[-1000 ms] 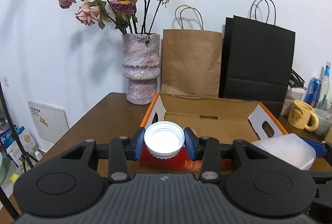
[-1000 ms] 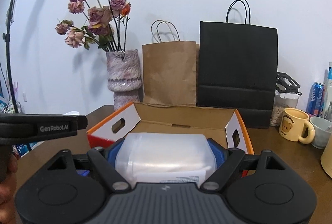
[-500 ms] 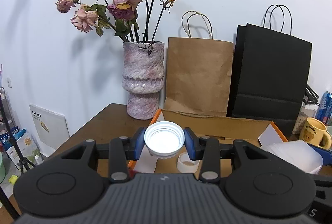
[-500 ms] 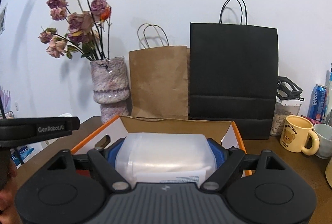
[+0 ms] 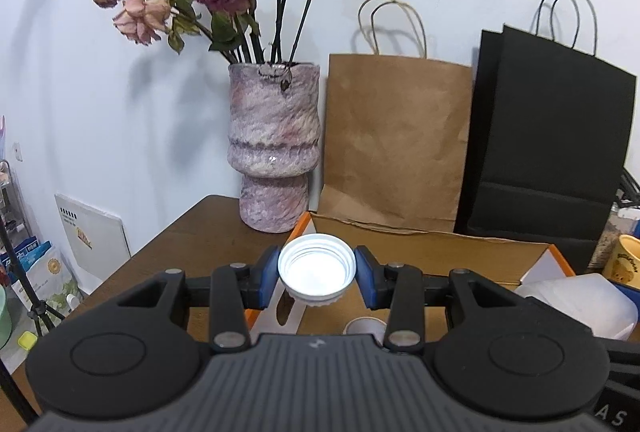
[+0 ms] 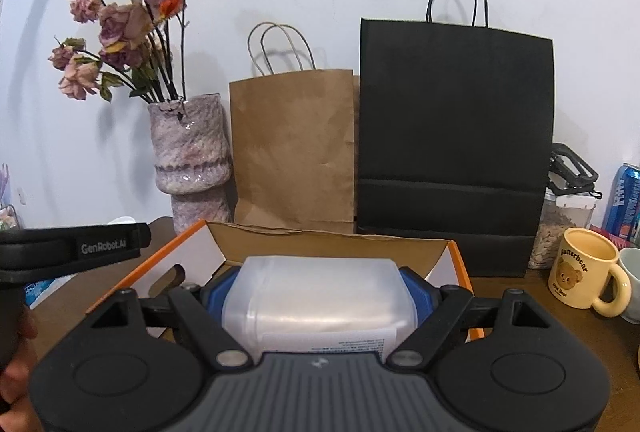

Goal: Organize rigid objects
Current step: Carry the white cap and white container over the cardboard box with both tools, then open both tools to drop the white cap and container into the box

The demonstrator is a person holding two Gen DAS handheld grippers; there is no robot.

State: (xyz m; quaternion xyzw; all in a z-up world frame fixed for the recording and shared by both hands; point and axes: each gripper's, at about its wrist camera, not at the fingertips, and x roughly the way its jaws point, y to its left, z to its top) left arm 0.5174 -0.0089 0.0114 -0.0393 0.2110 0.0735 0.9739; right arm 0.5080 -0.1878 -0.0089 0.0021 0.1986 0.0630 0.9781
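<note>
The left tool [image 5: 316,276] is clamped on a white cap [image 5: 317,271] above the cardboard box [image 5: 424,252]. The right tool [image 6: 318,296] grips a clear plastic container [image 6: 320,296] over the same box on the desk [image 5: 192,232].

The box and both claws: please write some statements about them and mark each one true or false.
1. The left claw grips a white cap. True.
2. The right claw is empty. False: it grips a clear tub.
3. The box is open. True.
4. The vase stands inside the box. False: it stands on the table behind it.
5. A yellow mug stands right of the box. True.
</note>
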